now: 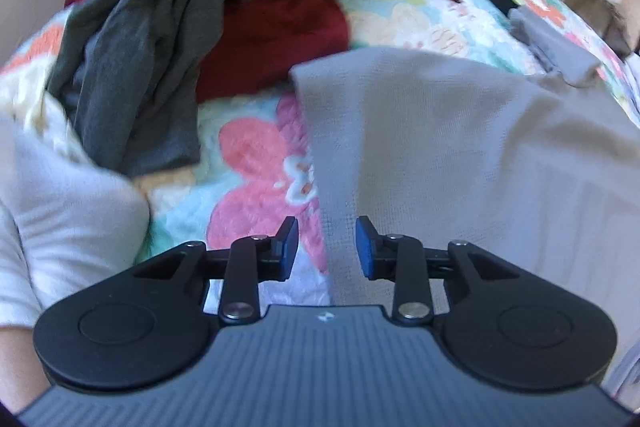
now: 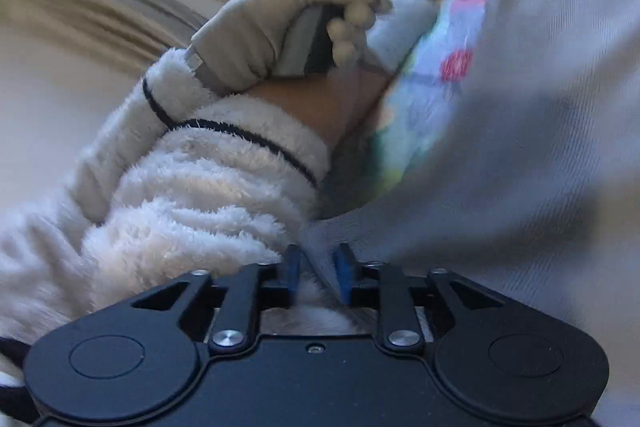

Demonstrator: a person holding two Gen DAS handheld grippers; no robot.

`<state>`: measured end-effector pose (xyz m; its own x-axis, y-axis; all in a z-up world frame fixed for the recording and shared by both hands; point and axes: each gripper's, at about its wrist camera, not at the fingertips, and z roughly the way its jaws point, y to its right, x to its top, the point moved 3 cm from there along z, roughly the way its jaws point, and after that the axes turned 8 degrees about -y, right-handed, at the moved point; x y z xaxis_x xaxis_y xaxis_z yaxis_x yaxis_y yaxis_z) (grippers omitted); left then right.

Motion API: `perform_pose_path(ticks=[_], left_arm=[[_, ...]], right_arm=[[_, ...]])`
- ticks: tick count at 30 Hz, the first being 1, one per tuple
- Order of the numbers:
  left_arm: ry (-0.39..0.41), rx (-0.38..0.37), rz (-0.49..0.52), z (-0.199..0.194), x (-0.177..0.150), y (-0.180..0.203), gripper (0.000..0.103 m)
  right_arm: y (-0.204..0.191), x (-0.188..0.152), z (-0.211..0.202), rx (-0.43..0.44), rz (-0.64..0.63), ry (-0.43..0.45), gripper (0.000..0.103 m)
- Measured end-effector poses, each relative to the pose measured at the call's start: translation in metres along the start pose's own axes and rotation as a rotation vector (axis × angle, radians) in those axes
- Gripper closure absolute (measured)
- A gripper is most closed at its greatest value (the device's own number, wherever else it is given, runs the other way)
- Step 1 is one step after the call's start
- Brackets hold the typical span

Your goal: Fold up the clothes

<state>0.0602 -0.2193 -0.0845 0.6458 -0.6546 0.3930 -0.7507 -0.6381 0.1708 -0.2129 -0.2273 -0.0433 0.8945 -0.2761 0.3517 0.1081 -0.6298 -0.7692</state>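
We are looking at the pale grey garment (image 1: 460, 155) lying flat across the centre and right of the left wrist view, on the floral quilt (image 1: 248, 163). The left gripper (image 1: 327, 247) is standing narrowly parted over its left edge, pinching nothing. The right gripper (image 2: 316, 269) is gaping slightly, a cloth edge between its pads, seemingly unpinched. We are risking that edge slipping free, or snagging the fleecy sleeve (image 2: 192, 195) alongside.
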Motion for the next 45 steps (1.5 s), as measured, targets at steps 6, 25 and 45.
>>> perform_pose_path(ticks=[6,25,45], left_arm=[[0.231,-0.004,0.178,-0.042,0.018,0.032,0.063],[0.149,-0.298,0.613,0.099,0.167,0.234,0.053],[-0.105,-0.349,0.593,0.180,0.173,0.293,0.087]], right_arm=[[0.025,0.016,-0.136,-0.267,-0.060,0.228,0.057],[0.321,0.150,-0.403,-0.973,0.064,0.209,0.049],[0.414,0.161,-0.395,-0.860,0.059,0.199,0.071]])
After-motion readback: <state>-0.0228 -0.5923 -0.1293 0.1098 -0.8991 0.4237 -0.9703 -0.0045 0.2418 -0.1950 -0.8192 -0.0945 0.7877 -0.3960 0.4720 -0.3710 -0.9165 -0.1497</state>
